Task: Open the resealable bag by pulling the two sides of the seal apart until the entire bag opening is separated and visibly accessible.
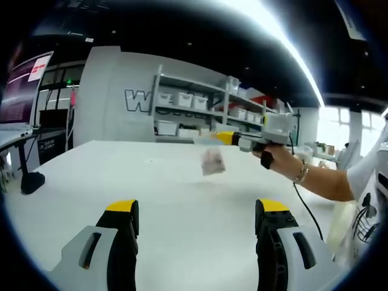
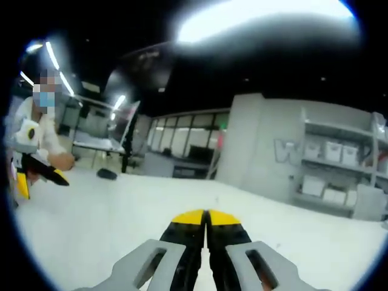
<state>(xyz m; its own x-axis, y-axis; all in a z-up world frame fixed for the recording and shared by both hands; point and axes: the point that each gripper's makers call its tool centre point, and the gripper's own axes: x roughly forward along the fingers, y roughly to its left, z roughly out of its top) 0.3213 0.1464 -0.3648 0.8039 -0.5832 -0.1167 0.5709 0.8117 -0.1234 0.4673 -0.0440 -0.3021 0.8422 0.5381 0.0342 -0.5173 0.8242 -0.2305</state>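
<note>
Ahead, I see bag dangling from right claw, small, translucent, above tabletop; left claw apart.

Lab or workshop: storage shelving with bins, white worktable, glass-walled offices

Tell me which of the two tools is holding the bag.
The right tool, in the left gripper view, has the small clear bag hanging from its yellow tips above the white table. The left tool stands open, holding nothing.
</note>
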